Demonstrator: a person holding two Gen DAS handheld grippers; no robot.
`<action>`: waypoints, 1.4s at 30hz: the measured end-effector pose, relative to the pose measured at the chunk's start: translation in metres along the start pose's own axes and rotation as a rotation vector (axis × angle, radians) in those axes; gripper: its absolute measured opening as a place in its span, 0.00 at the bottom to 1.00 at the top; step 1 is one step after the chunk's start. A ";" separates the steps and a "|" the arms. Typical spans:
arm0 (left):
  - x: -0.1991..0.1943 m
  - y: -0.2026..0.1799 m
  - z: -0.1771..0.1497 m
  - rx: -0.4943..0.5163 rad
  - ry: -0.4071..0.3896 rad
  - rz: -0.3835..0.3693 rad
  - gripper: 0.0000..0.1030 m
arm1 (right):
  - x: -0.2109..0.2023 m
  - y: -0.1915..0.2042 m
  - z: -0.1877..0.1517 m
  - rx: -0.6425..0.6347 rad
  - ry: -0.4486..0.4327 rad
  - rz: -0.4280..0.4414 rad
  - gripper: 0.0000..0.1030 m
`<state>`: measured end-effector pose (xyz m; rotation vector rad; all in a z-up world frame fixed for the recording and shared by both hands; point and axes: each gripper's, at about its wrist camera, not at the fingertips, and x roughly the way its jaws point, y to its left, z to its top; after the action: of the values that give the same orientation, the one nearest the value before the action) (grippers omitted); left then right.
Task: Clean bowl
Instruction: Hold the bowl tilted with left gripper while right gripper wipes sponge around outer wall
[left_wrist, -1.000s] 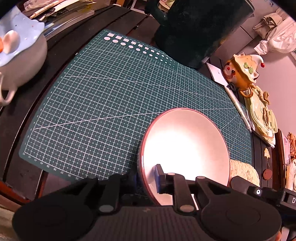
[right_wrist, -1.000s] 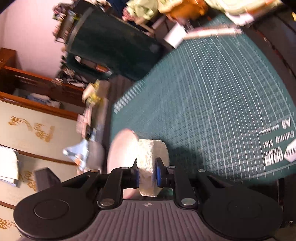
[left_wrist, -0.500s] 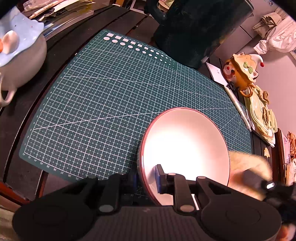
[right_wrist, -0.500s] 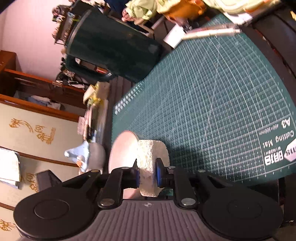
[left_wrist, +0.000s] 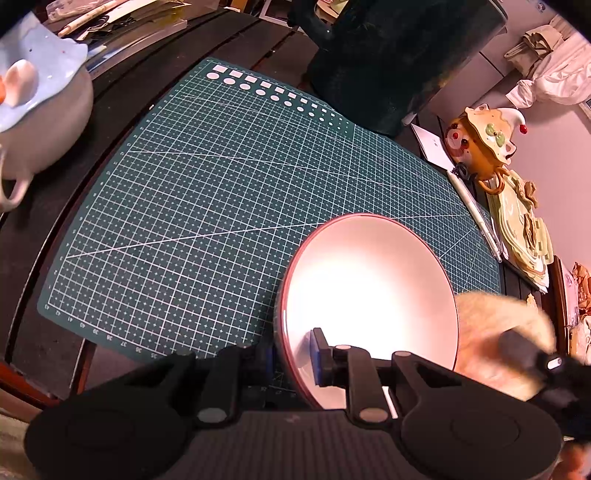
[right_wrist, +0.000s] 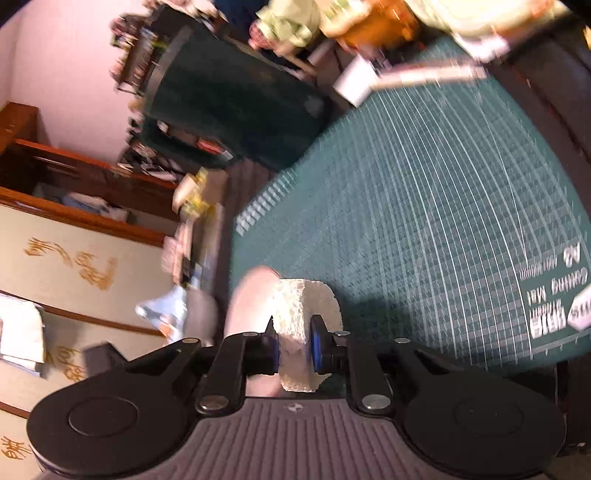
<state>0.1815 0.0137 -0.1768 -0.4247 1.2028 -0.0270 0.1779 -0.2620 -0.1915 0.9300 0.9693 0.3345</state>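
We start with the green cutting mat (left_wrist: 221, 192), which covers most of the dark table (left_wrist: 44, 295) and carries the whole job. Above its near right part sits the bowl (left_wrist: 369, 288), white inside with a reddish rim, tipped up on edge so its hollow faces right. Our left gripper (left_wrist: 293, 354) is clamped on the bowl's near rim, one blue pad inside the wall and the other outside. Our right gripper (right_wrist: 293, 345) is closed tight on a cream sponge (right_wrist: 303, 325), pinched across its thickness.

We judge that the wiping step is about to start or just under way: bowl presented, sponge brought to its right rim. The next move calls for sweeping the sponge across the inner wall while the left grip holds the bowl steady against the push, since a rim pinch could let the bowl twist.

The views divide the evidence. The left wrist view shows the bowl's full interior, too washed out by glare to tell whether any soil remains, and the sponge only as a blurred pale mass at the bowl's right edge. The right wrist view shows the sponge's rough texture and its grip clearly, but the bowl is only a smeared pinkish edge just left of it; we cannot tell whether the two touch.
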 end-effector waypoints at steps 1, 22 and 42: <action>0.000 0.000 0.000 -0.001 0.000 0.001 0.17 | 0.000 0.000 0.000 0.002 -0.001 0.002 0.16; 0.000 -0.002 -0.001 0.001 -0.002 0.001 0.17 | 0.002 0.000 0.000 0.012 0.019 -0.008 0.16; -0.002 -0.001 0.000 0.003 -0.002 0.003 0.17 | -0.008 0.008 0.003 -0.006 -0.027 0.040 0.16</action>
<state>0.1810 0.0127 -0.1749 -0.4207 1.2016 -0.0261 0.1772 -0.2638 -0.1802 0.9477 0.9254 0.3579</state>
